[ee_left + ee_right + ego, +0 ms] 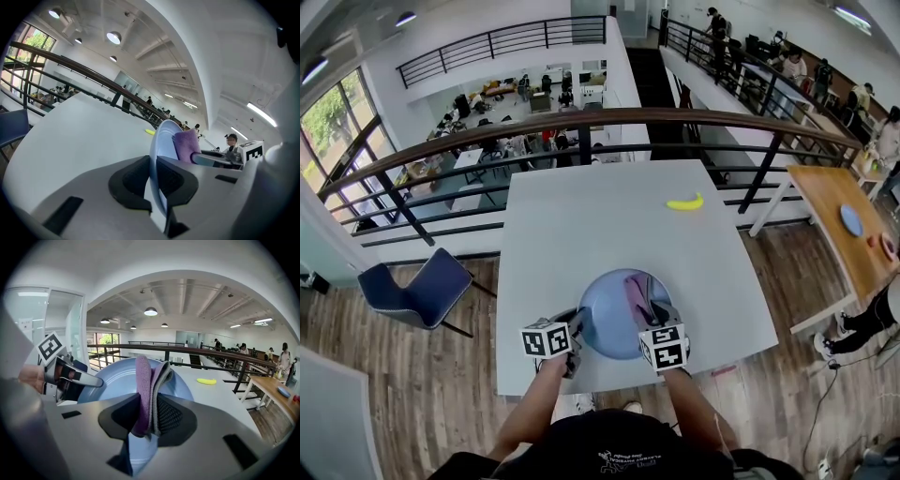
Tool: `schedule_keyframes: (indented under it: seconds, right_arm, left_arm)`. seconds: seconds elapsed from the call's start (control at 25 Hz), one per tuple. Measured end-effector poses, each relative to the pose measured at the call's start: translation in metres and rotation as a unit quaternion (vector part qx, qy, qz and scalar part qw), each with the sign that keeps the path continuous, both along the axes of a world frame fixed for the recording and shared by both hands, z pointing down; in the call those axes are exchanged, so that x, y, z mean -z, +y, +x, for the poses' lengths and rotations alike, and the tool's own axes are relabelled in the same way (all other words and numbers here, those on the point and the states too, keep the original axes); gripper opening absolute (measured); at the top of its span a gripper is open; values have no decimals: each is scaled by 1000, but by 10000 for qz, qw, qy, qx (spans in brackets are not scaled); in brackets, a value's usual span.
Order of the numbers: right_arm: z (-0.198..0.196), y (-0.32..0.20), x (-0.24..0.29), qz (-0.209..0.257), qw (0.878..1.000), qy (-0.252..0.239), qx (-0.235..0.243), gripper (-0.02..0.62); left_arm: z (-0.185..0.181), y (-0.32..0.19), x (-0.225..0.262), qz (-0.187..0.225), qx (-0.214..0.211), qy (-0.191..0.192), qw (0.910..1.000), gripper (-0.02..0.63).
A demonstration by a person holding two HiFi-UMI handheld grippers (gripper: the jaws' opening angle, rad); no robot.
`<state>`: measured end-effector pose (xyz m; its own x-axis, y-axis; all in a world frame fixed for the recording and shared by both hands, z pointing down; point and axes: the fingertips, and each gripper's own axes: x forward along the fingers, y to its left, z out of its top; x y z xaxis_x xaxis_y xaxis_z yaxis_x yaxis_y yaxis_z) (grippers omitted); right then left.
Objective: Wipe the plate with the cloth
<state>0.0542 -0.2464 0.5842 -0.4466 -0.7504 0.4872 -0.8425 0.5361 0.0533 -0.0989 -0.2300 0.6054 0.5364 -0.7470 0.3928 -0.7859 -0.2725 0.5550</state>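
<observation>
Plate point(605, 323), pale blue, is at the near edge of the white counter point(581, 216), right in front of the person. Left tool point(153, 185) has its jaws closed on the plate's rim, with a pad pressing on each side of the thin edge. Right tool point(149, 416) is clamped on a folded purple-and-grey cloth point(143, 376). The cloth's free end sits over the plate's inner face, on its right half in the head view. Can't tell if the plate is flat on the counter or tipped up a bit. Yellow banana point(684, 202) lies way off at the counter's far side, and a blue chair point(417, 291) stands on the floor to the left.
</observation>
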Motion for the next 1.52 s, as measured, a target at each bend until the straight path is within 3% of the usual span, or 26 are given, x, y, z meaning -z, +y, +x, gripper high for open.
schedule_keyframes:
  seconds: [0.4, 0.68, 1.16, 1.52]
  right_arm:
    - [-73, 38, 5, -41, 9949, -182, 991, 101]
    - [-99, 52, -1, -178, 9907, -159, 1337, 101]
    - [-102, 44, -8, -128, 9913, -57, 1307, 101]
    - [-83, 32, -3, -45, 9940, -32, 1097, 101]
  left_arm:
    - [-2, 1, 2, 23, 76, -49, 10000, 32]
    - [-5, 2, 7, 101, 188, -17, 9998, 28]
    - [-10, -2, 9, 171, 246, 11, 9996, 28]
    - [-11, -2, 8, 140, 220, 58, 9996, 29]
